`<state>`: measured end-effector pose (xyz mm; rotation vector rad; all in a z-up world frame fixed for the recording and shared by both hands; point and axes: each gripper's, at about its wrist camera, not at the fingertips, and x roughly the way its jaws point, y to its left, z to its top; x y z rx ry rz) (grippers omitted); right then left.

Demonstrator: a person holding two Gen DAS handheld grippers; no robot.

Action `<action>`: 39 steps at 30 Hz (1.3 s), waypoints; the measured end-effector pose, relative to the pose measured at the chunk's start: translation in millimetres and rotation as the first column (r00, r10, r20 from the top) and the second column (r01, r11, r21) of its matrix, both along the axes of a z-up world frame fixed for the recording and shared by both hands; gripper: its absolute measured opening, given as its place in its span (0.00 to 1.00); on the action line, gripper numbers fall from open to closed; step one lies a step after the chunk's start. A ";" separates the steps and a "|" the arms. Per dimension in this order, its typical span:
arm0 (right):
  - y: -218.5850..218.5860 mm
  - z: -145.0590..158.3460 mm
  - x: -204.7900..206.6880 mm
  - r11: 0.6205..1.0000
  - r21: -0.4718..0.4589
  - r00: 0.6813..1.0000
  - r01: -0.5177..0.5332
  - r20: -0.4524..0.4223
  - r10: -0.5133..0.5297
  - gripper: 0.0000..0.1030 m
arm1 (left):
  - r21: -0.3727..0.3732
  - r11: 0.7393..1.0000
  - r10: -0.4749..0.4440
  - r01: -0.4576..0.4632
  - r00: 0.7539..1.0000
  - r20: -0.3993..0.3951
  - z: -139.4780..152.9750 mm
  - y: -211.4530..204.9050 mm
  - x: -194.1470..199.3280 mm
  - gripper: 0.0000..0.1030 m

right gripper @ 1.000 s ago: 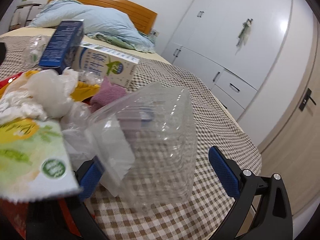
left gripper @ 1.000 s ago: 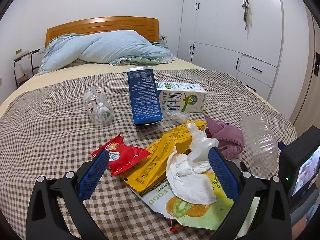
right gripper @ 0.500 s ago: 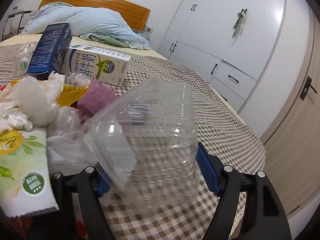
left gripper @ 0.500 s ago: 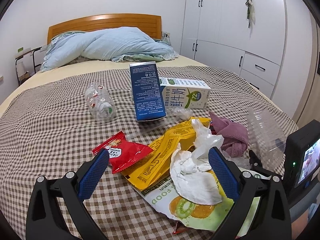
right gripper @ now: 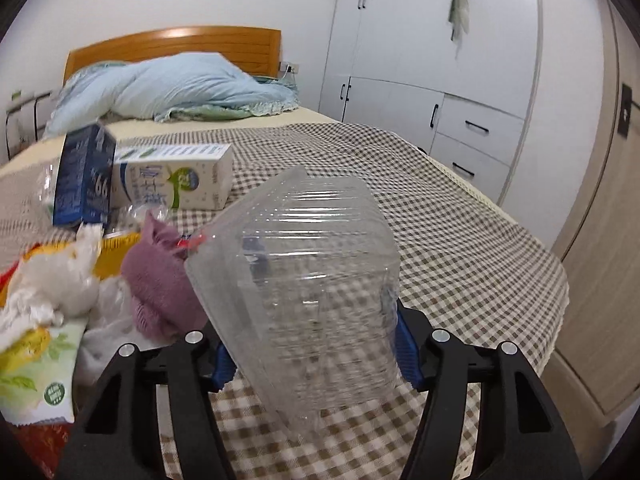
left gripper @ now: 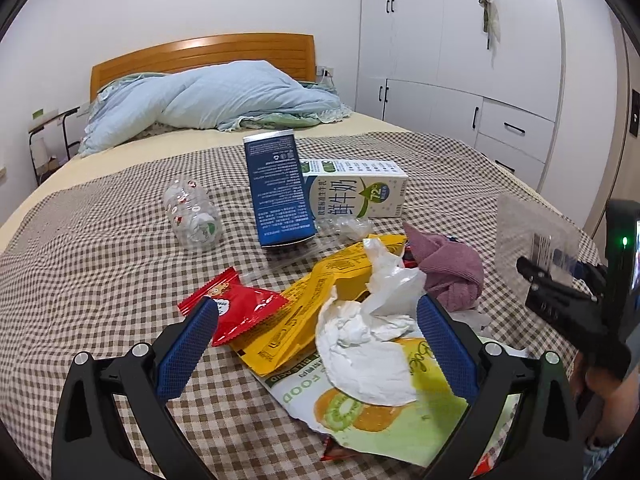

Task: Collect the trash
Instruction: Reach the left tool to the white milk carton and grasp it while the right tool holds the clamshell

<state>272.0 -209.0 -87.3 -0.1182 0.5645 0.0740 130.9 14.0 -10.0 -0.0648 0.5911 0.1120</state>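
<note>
Trash lies on the checked bed cover [left gripper: 100, 264]. My left gripper [left gripper: 316, 308] hovers open over a crumpled white tissue [left gripper: 364, 344], a yellow wrapper [left gripper: 316, 292], a red snack packet [left gripper: 240, 308] and a kiwi-print bag [left gripper: 380, 412]. Nothing sits between its fingers. My right gripper [right gripper: 314, 352] is closing its jaws on a clear plastic container [right gripper: 304, 264], which is tilted and raised off the cover. The blue pads press on its sides. The left wrist view shows this container [left gripper: 528, 232] at the far right, in the right gripper [left gripper: 560, 288].
Farther back lie a milk carton [left gripper: 356, 192], an upright blue box [left gripper: 278, 192], a clear bottle [left gripper: 192, 216] and a purple cloth [left gripper: 448, 264]. A blue duvet [left gripper: 216, 100] lies at the headboard. White wardrobes [right gripper: 440, 80] line the right wall beyond the bed's edge [right gripper: 560, 280].
The right gripper's jaws narrowed onto the clear container, and the gripper rolled and lifted it off the cover. The left gripper hardly moved.
</note>
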 end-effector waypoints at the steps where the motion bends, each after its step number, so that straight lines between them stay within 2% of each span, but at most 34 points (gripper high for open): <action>1: -2.4 0.7 1.7 1.000 0.019 1.000 -0.005 -0.004 0.005 0.59 | 0.009 1.000 -0.004 0.004 1.000 0.001 0.9 -2.7 0.4 0.93; 10: -15.9 8.3 11.2 0.993 0.107 0.999 -0.037 -0.016 0.039 0.58 | 0.090 0.995 -0.029 0.030 1.000 -0.010 10.3 -18.0 14.0 0.93; 13: -24.2 8.1 15.5 0.990 0.139 0.999 -0.034 -0.028 0.039 0.58 | 0.151 0.987 -0.051 0.053 0.999 -0.019 16.5 -24.6 22.0 0.93; 15: -29.6 8.6 17.6 0.988 0.154 0.999 -0.027 -0.029 0.031 0.58 | 0.202 0.977 -0.069 0.073 0.997 -0.028 21.4 -30.0 28.2 0.93; 22: -42.1 15.6 23.5 0.978 0.205 0.999 -0.032 0.015 0.030 0.58 | 0.313 0.941 -0.109 0.128 0.991 -0.076 35.2 -44.2 49.8 0.93; 32: -60.9 16.8 37.0 0.971 0.237 1.000 -0.011 0.028 0.004 0.58 | 0.377 0.896 -0.190 0.235 0.970 -0.152 46.5 -63.5 84.5 0.93; 39: -79.8 16.5 47.5 0.962 0.273 0.999 0.024 0.035 -0.035 0.58 | 0.461 0.845 -0.205 0.272 0.960 -0.190 48.0 -72.5 114.9 0.93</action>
